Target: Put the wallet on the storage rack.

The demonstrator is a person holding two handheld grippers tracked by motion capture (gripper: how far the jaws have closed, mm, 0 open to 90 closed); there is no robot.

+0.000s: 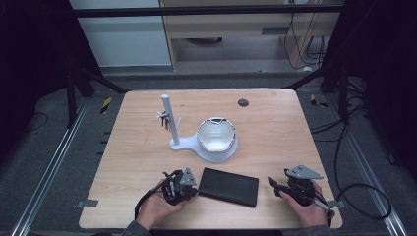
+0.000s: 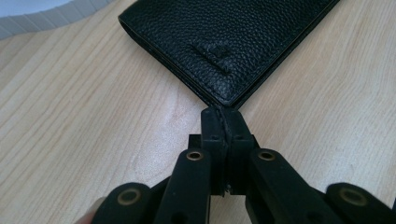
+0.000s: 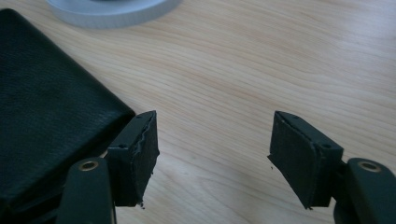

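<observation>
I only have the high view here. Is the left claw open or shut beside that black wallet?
Observer: Shut. In the left gripper view the left claw has its jaws pressed flat together, tips right at one corner of the wallet. I cannot tell whether they pinch it.
Operator: And the right claw?
Observer: Open. The right claw has bare table between its jaws, and the wallet lies just outside one jaw.
Operator: Anything on the wallet's surface?
Observer: Pebbled black leather with a small square embossed mark.
</observation>
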